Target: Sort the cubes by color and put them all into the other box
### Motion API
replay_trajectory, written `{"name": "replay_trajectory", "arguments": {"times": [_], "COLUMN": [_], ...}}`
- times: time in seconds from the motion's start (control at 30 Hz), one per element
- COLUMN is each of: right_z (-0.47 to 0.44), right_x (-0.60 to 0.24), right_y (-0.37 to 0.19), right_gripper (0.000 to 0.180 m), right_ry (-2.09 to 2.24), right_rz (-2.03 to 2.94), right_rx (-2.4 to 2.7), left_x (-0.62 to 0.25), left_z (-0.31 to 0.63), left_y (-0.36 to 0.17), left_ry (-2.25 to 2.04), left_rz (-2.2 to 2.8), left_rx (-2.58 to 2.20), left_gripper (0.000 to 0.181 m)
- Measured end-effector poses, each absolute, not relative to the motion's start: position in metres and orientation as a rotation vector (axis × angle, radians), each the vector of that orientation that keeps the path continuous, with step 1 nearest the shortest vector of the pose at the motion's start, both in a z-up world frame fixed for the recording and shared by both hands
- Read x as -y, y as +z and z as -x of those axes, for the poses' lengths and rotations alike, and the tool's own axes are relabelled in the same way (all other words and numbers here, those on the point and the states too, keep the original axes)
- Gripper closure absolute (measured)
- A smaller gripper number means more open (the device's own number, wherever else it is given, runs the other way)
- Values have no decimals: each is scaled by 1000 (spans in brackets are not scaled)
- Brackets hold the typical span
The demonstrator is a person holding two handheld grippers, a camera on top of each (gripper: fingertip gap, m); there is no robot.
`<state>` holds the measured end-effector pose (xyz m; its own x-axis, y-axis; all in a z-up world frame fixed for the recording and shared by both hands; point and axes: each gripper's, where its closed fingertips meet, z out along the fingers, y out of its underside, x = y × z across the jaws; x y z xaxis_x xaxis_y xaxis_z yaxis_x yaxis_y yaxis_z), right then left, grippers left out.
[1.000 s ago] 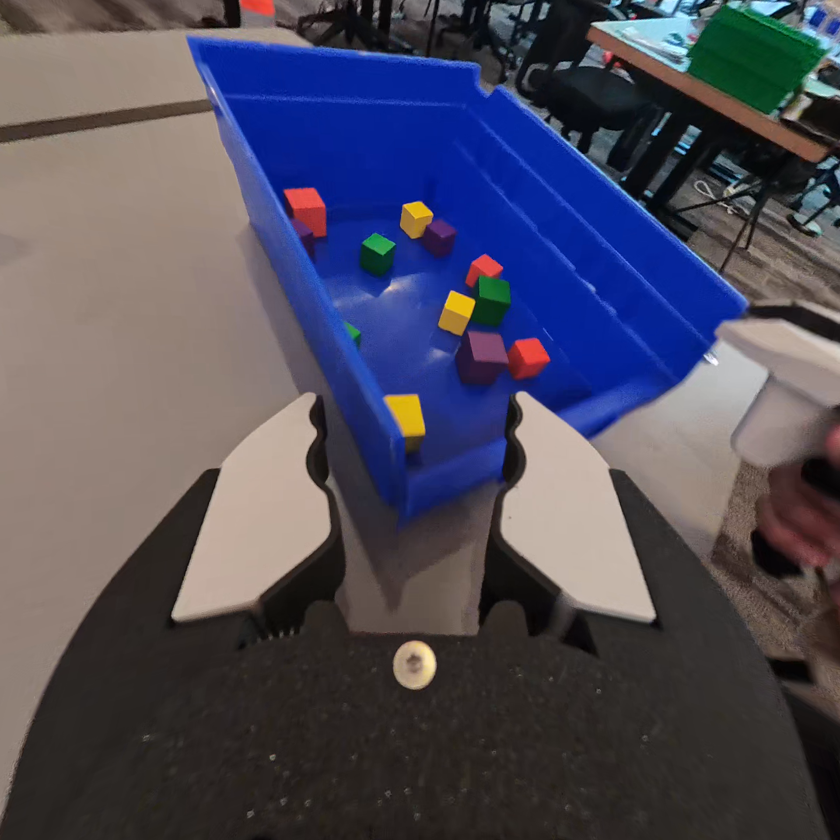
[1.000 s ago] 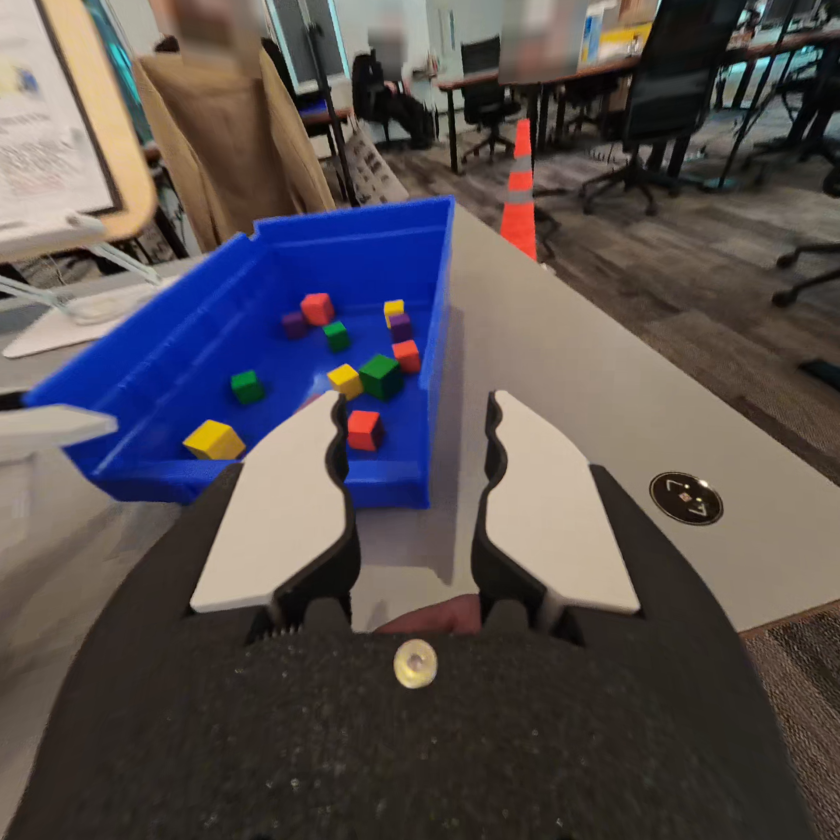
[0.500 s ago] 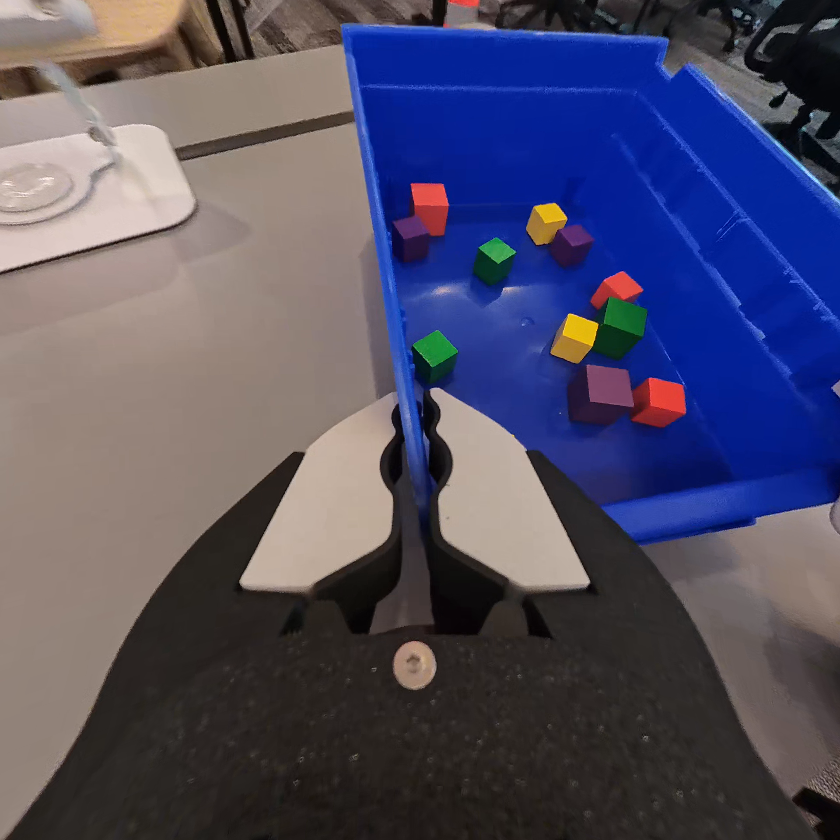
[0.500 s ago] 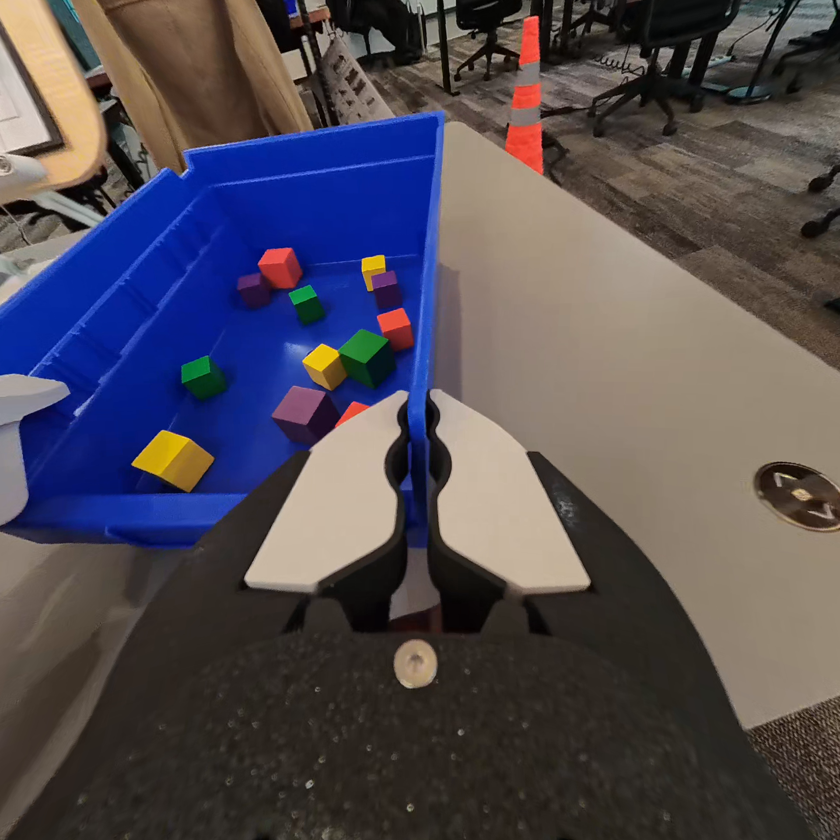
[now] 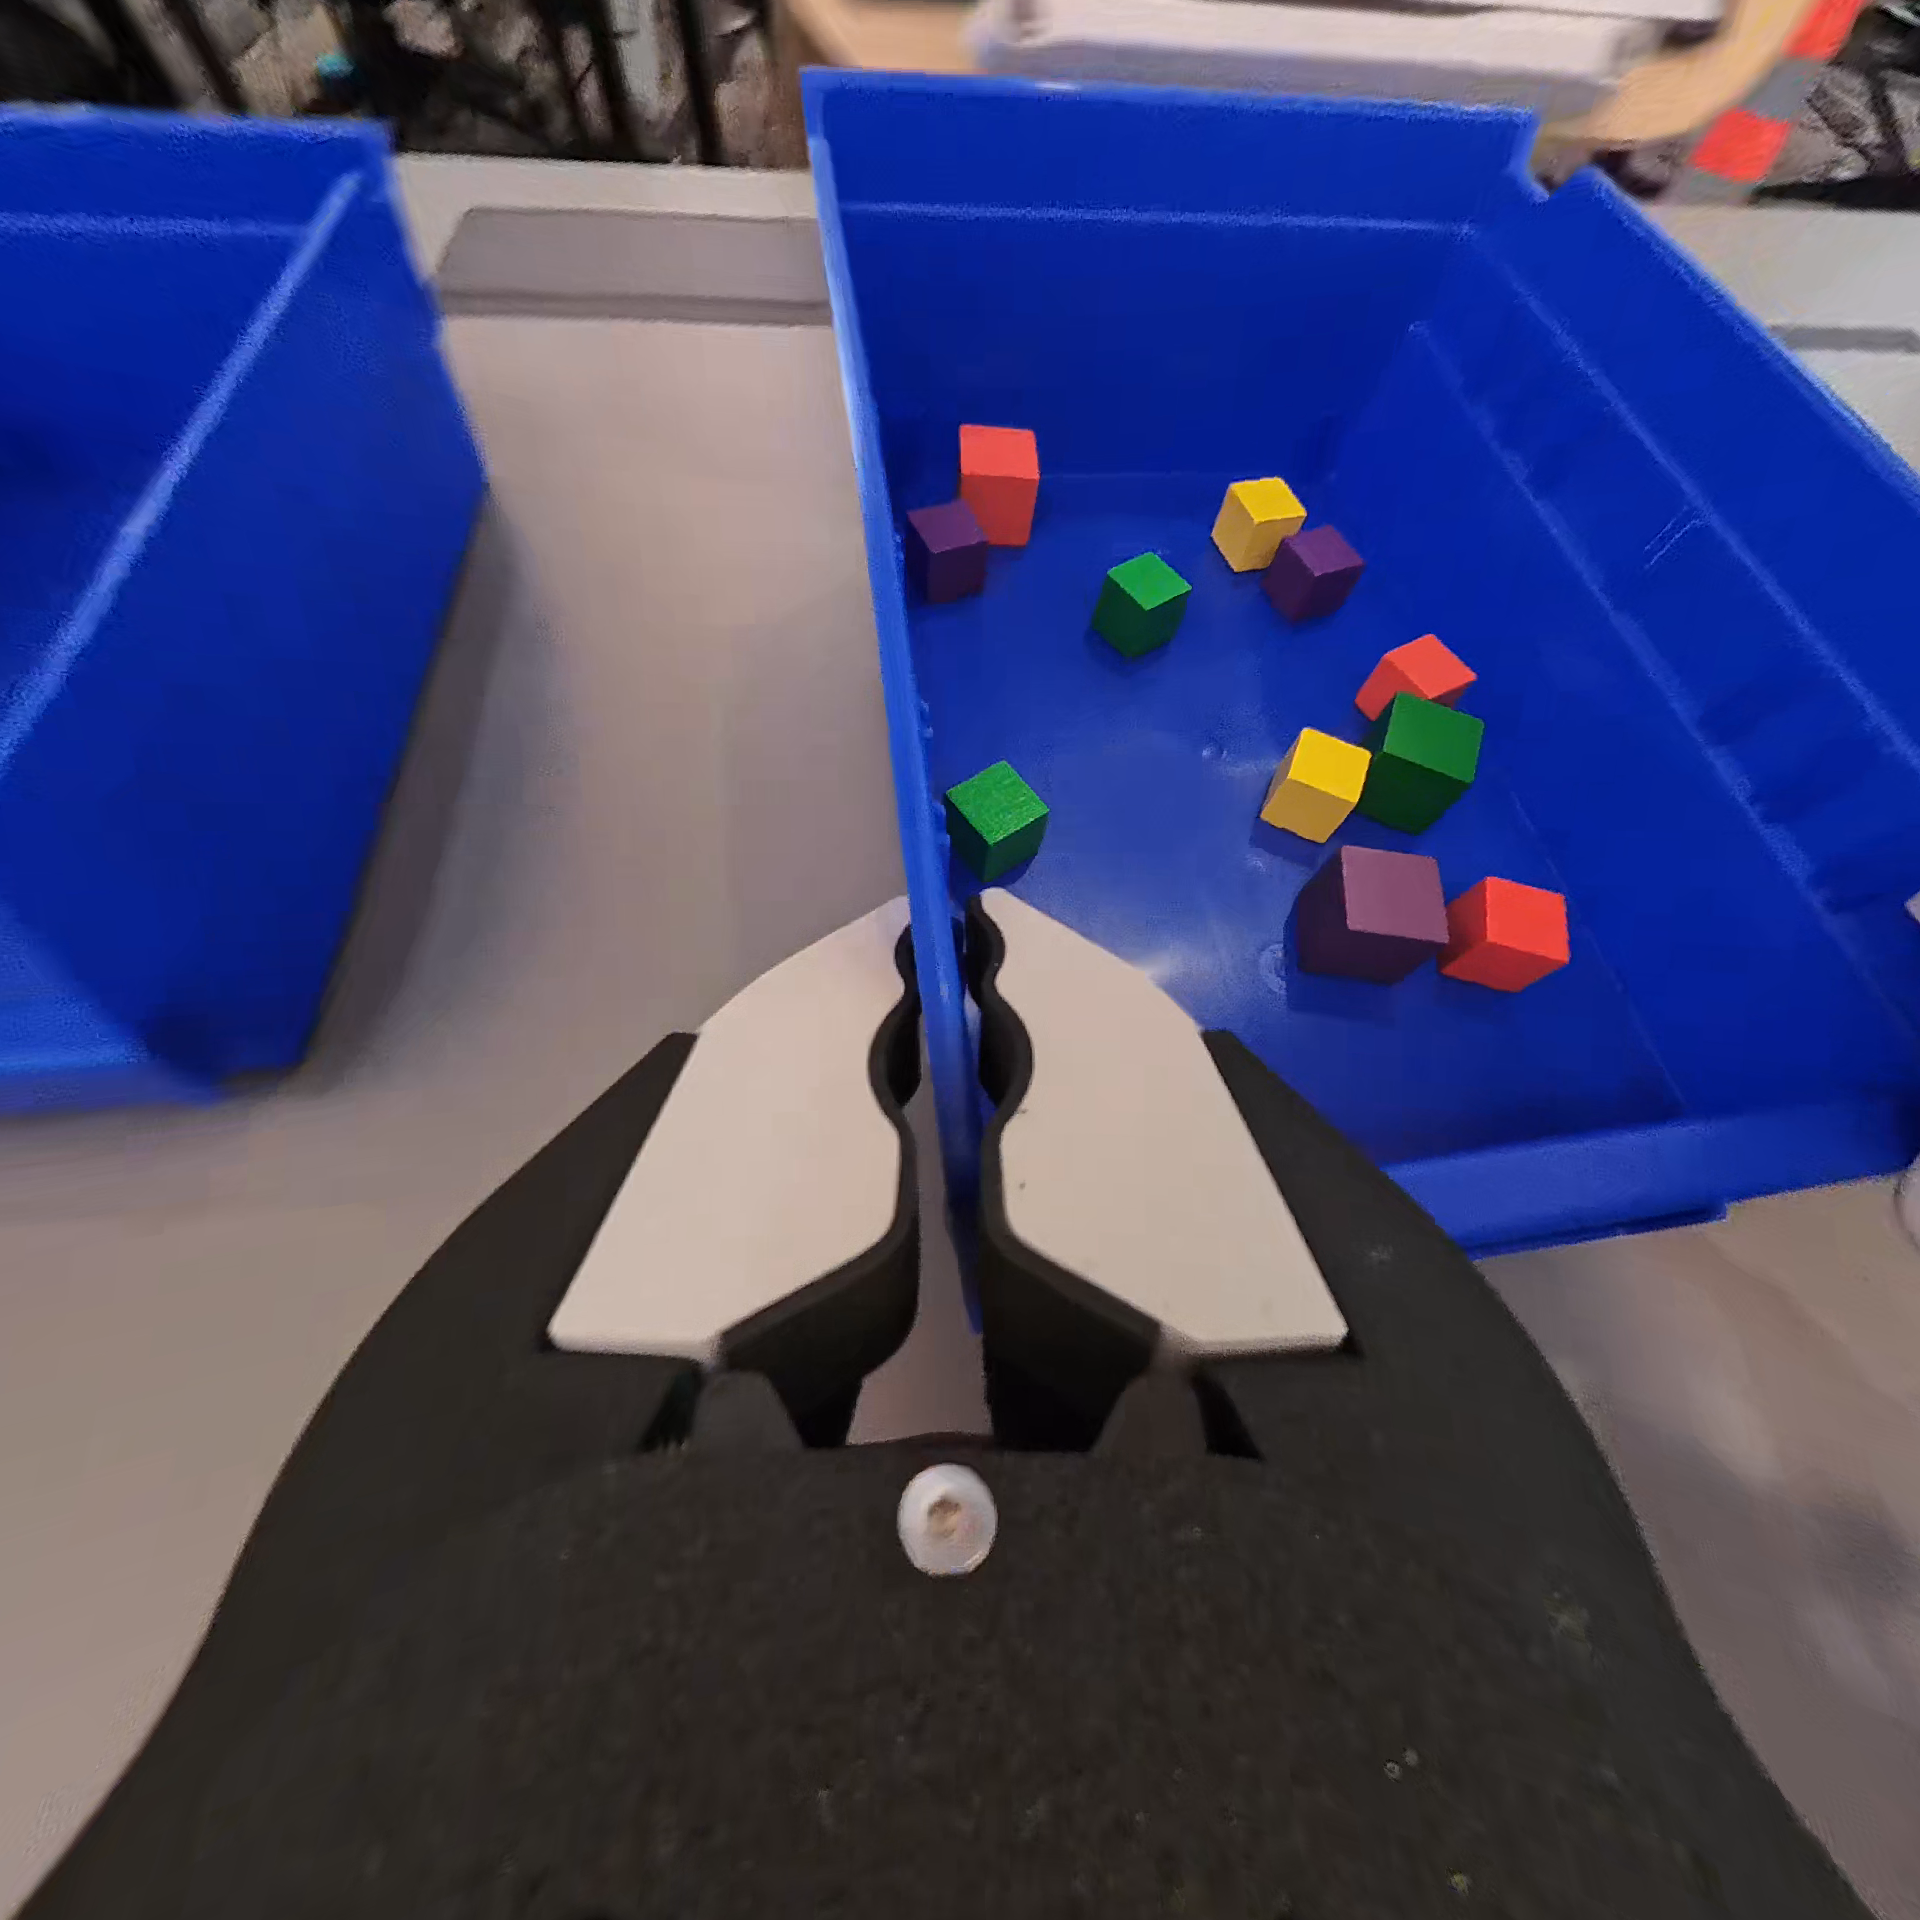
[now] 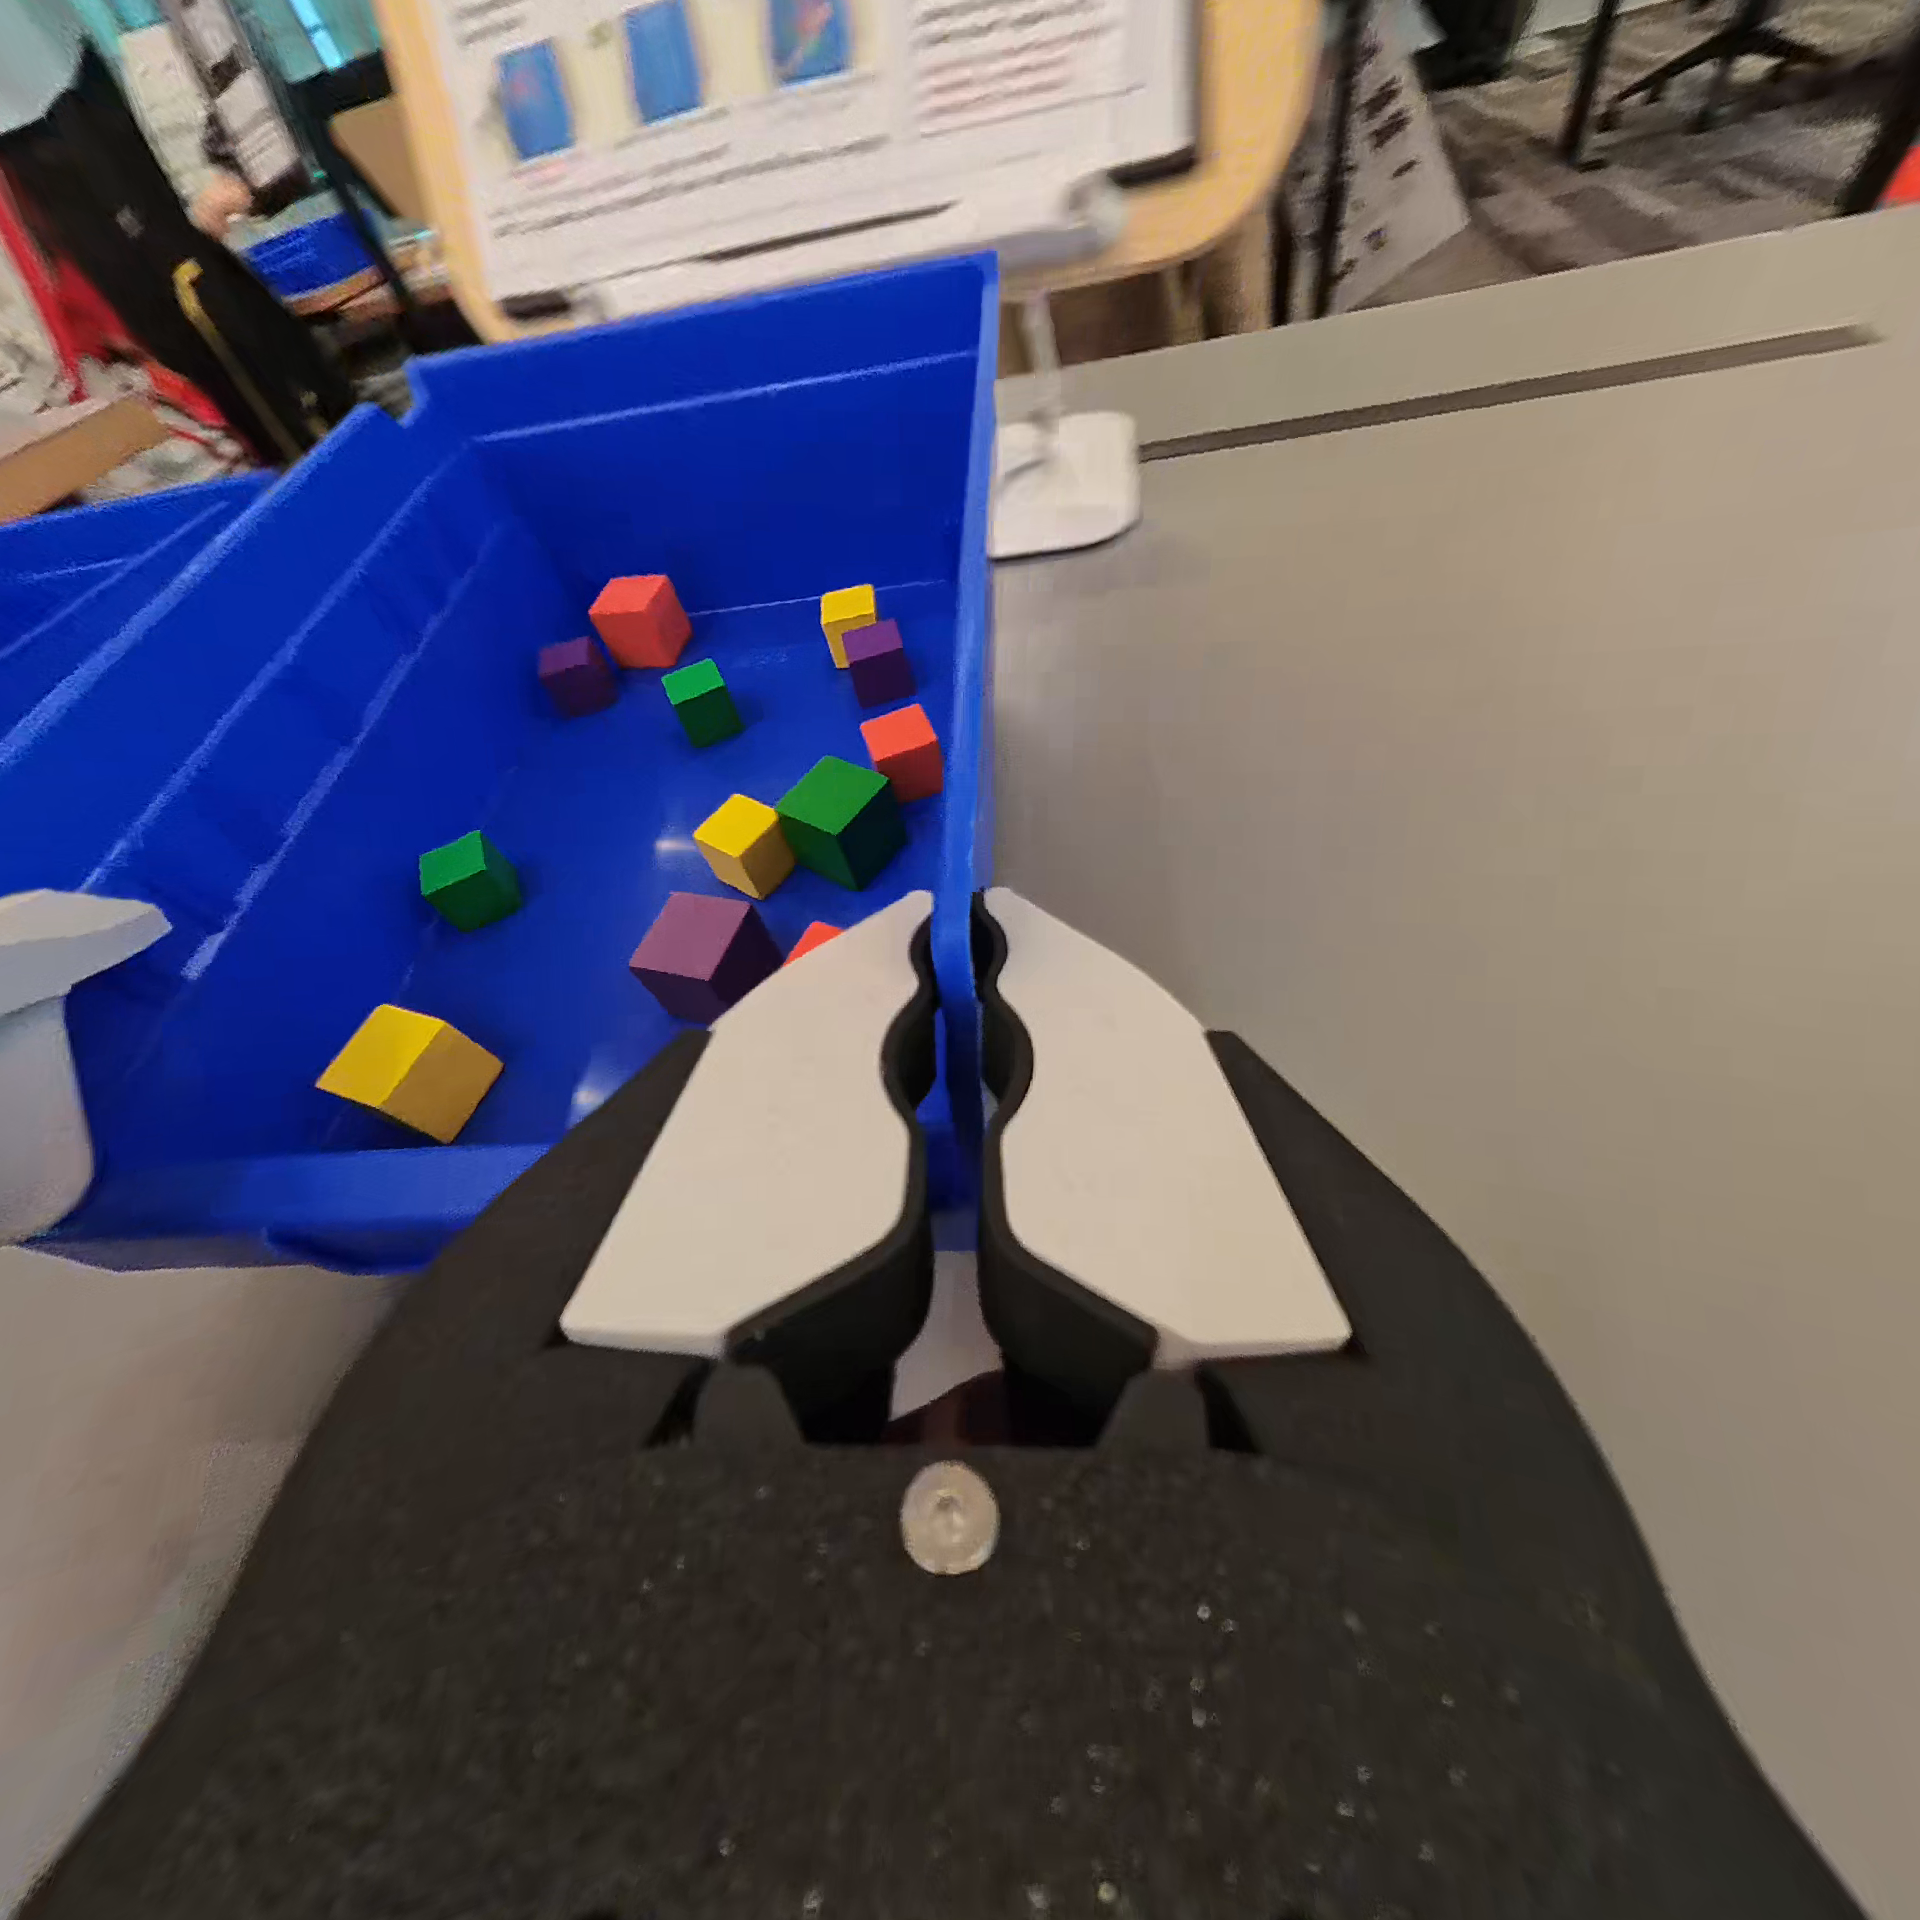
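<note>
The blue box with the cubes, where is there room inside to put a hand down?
In the box with the cubes, the floor is bare in the middle, between the green cube by the left wall and the yellow cube. Its right side is crowded with cubes. The other blue box shows no cubes in its visible part.

Nothing legible anywhere. A white printed poster on a light wooden board (image 6: 810, 114) behind the blue plastic bin (image 6: 727, 436) carries lines of print and blue picture panels, all smeared by blur. The bin's walls show no label.
</note>
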<state>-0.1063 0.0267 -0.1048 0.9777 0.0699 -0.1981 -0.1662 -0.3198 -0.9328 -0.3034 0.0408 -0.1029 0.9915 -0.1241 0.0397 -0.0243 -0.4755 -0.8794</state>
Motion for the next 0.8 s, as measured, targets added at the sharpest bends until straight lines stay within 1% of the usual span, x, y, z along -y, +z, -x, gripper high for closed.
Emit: {"name": "replay_trajectory", "arguments": {"times": [0.17,0.3,0.33,0.37,0.4,0.43,0.47,0.5,0.53,0.6,0.67,0.73,0.77,0.8], "right_z": [182,200,202,205,207,207,204,199,194,187,183,181,178,177], "right_x": [-46,-51,-51,-51,-49,-47,-43,-37,-29,-10,4,15,18,20], "right_y": [-117,-123,-123,-122,-121,-120,-115,-108,-100,-84,-74,-69,-68,-67], "right_gripper": [176,174,171,164,156,147,133,127,123,124,125,127,129,133], "right_ry": [331,323,342,381,414,432,442,451,464,510,583,661,697,744], "right_rz": [1926,1903,1901,1896,1895,1897,1878,1845,1802,1705,1651,1626,1625,1625], "right_rx": [27,59,67,83,111,133,141,155,176,231,273,321,322,317], "left_x": [-50,-55,-54,-53,-50,-47,-42,-37,-32,-23,-19,-24,-31,-38], "left_z": [376,391,390,388,386,386,389,394,404,441,486,539,566,592], "left_y": [-115,-124,-124,-125,-124,-119,-107,-89,-68,-29,-5,0,-6,-18], "left_ry": [-81,-151,-163,-166,-164,-164,-170,-180,-176,-101,-13,61,82,96], "left_rz": [2100,2062,2058,2069,2080,2068,2027,1969,1913,1856,1870,1900,1924,1965], "left_rx": [44,119,123,103,90,97,108,113,119,146,147,164,182,189], "left_gripper": [176,175,172,164,145,121,120,124,122,120,121,121,120,114]}}
